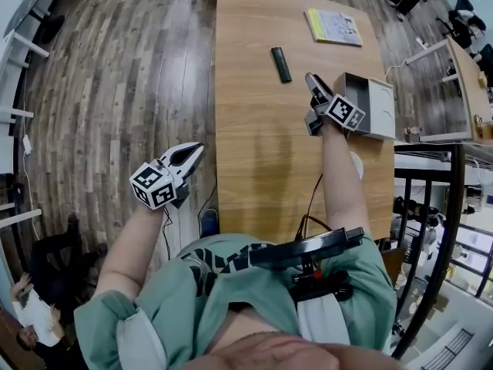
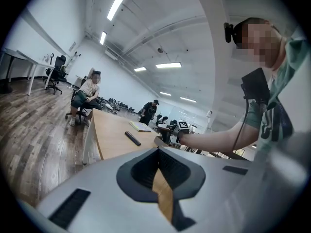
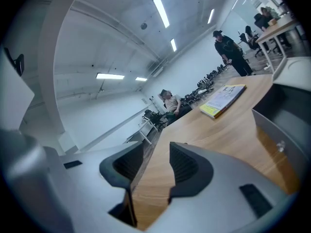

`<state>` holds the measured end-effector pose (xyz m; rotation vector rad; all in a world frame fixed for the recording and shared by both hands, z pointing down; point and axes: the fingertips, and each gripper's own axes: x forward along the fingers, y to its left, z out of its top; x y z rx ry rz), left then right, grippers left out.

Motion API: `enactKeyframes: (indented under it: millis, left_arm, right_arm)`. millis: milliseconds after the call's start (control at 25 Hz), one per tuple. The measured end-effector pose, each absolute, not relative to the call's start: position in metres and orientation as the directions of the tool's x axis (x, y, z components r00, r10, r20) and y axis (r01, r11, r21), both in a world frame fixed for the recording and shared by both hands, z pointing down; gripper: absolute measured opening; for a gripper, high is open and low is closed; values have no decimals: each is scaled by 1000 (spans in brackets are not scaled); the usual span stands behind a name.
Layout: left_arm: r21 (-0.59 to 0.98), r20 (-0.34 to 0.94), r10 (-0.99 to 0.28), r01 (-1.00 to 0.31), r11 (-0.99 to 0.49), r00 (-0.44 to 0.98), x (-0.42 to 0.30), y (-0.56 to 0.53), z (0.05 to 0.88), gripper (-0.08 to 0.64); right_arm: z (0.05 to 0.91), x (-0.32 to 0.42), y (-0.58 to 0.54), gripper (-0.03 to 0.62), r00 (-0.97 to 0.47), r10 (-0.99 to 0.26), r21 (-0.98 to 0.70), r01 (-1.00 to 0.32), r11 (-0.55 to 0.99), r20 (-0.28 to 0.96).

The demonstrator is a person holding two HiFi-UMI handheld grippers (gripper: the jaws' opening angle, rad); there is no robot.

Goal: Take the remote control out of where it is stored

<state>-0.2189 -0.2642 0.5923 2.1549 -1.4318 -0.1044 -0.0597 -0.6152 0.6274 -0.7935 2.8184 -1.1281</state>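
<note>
A long wooden desk stands on a floor of grey-brown planks. A booklet with a yellow edge lies flat near the desk's far right corner. Beyond the far end, a person in a light top sits on a chair, and another in dark clothes and a cap stands by further desks. A black office chair stands beside a white desk along the wall. Strip lights run across the white ceiling.

On the table the remote control lies with the booklet at its two o'clock and the box at its four o'clock, by the right edge.
</note>
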Motion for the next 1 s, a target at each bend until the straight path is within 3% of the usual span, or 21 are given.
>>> enactKeyframes:
  millis: [440, 1000]
  left_arm:
    - [502, 133, -842, -769, -397, 522, -200, -211, 539, -5]
    - [467, 113, -832, -768, -438, 543, -236, -122, 504, -5]
  right_arm:
    - [576, 17, -521, 155, -833, -502, -701, -502, 507, 234]
    - [572, 132, -337, 153, -755, -600, -759, -546, 355, 263]
